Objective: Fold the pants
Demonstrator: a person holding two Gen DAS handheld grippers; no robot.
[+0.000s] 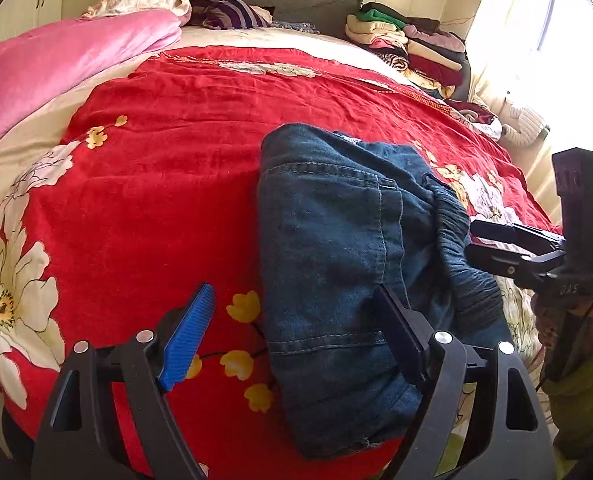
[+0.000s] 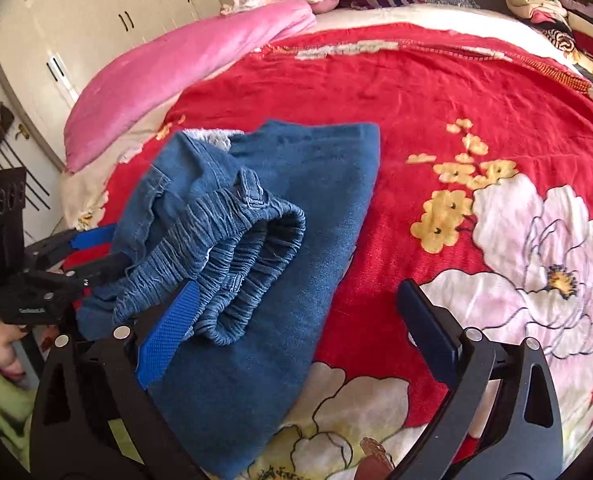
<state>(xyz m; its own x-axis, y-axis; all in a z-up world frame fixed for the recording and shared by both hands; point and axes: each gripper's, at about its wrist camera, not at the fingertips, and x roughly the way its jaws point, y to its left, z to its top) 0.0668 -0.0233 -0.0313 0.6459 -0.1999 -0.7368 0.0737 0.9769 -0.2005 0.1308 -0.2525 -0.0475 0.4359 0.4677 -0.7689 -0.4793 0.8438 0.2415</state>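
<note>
Folded blue denim pants (image 1: 336, 264) with a gathered elastic waistband lie near the front edge of the red flower-printed blanket (image 1: 184, 184), with the left gripper (image 1: 296, 332) and right gripper (image 2: 300, 320) both spread wide, pinching nothing.

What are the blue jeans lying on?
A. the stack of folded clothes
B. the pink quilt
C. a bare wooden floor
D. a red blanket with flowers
D: the jeans lie bunched on the red blanket printed with white and yellow flowers; the pink quilt and the clothes stack sit farther up the bed, apart from them.
</note>
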